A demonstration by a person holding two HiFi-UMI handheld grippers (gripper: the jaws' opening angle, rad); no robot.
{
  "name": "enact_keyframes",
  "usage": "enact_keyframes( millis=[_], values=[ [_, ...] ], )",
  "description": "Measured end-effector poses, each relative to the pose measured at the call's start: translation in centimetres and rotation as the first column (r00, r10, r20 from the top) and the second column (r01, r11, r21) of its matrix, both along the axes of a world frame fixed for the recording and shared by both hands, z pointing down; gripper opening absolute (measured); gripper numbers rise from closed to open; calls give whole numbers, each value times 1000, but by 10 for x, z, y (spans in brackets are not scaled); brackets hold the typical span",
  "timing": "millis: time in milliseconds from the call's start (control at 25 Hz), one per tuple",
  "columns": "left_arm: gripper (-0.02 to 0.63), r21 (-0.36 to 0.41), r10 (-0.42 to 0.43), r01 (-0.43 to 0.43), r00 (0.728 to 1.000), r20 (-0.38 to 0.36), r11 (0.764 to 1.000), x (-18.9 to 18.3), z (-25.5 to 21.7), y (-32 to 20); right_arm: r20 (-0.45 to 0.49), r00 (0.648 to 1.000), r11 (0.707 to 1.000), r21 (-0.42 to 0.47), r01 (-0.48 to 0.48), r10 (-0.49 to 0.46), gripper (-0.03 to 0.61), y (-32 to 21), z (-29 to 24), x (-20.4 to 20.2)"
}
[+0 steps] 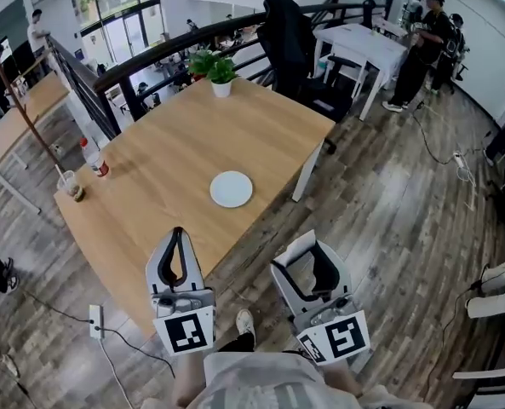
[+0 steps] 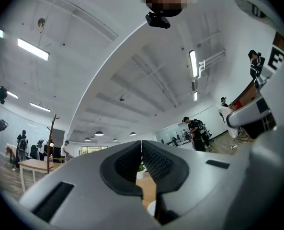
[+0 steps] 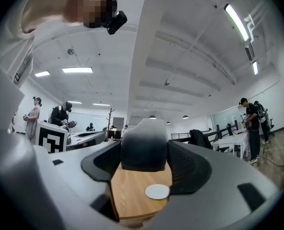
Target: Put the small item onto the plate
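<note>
1. Right gripper [image 1: 313, 258] is clamping the small item [image 3: 144, 146] between its jaws. The item is pale on top and dark lower down; I can't tell what it is.
2. Left gripper [image 1: 178, 235] is sitting with its jaws pressed together.
3. Left one is hovering over the near edge of the wooden table [image 1: 167, 156]; right one is hovering just off that edge, above the floor.
4. White plate [image 1: 231, 189] is lying mid-table, well apart from the item.
5. Potted plant [image 1: 220, 70] is standing at the far corner.

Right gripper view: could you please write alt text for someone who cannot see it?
The right gripper is shut on a small item, pale on top and dark below. Past the jaws lies a wooden table with a white plate on it.
</note>
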State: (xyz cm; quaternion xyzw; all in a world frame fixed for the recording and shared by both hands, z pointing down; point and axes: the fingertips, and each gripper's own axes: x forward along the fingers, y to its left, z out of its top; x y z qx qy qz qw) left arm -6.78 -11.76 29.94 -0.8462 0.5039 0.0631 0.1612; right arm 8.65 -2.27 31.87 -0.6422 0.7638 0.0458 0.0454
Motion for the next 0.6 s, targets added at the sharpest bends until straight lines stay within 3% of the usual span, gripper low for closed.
enact_keyframes(
  millis=[400,600],
  values=[
    [9,-77,57,-58,998,-20,995,30,12,-93,-11,1000,999,-38,28,-29,311,-103,4,9],
    [9,-82,14,-17,999,-37,996,26,13,-124,-13,998,997,-38,67,-67,310,-143,2,12]
  ],
)
